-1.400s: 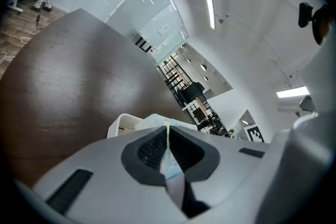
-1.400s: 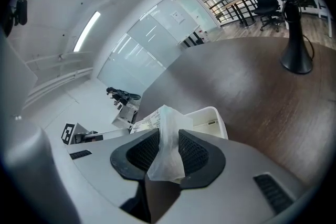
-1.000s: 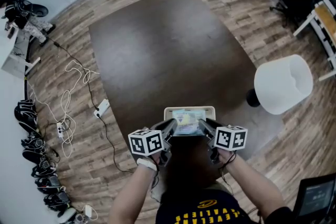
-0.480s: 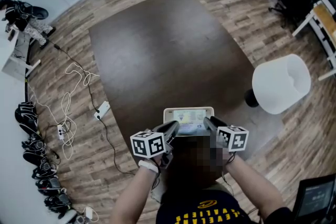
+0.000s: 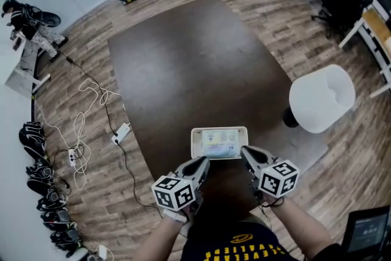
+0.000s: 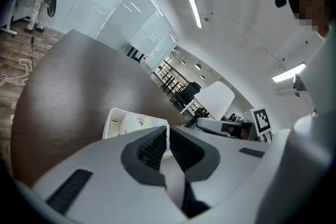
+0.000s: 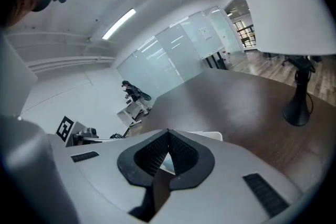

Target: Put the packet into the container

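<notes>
The packet [image 5: 220, 142], pale with blue print, lies flat inside the white rectangular container [image 5: 195, 133] near the table's front edge. My left gripper [image 5: 202, 162] sits just short of the container's near left corner, jaws shut with nothing between them. My right gripper [image 5: 245, 152] is by the near right corner, also shut and empty. In the left gripper view the container [image 6: 112, 124] and packet [image 6: 140, 122] show just beyond the shut left gripper [image 6: 168, 131]. In the right gripper view only the container's rim [image 7: 212, 135] peeks past the shut right gripper [image 7: 168, 135].
The container rests on a dark brown table [image 5: 195, 64]. A white chair [image 5: 322, 98] stands to the right. Cables and a power strip [image 5: 119, 130] lie on the wooden floor at the left, with shoes [image 5: 33, 137] along the wall.
Both grippers have drawn back toward the person, away from the container. The right jaws have closed. The packet stays in the container, now in plain sight.
</notes>
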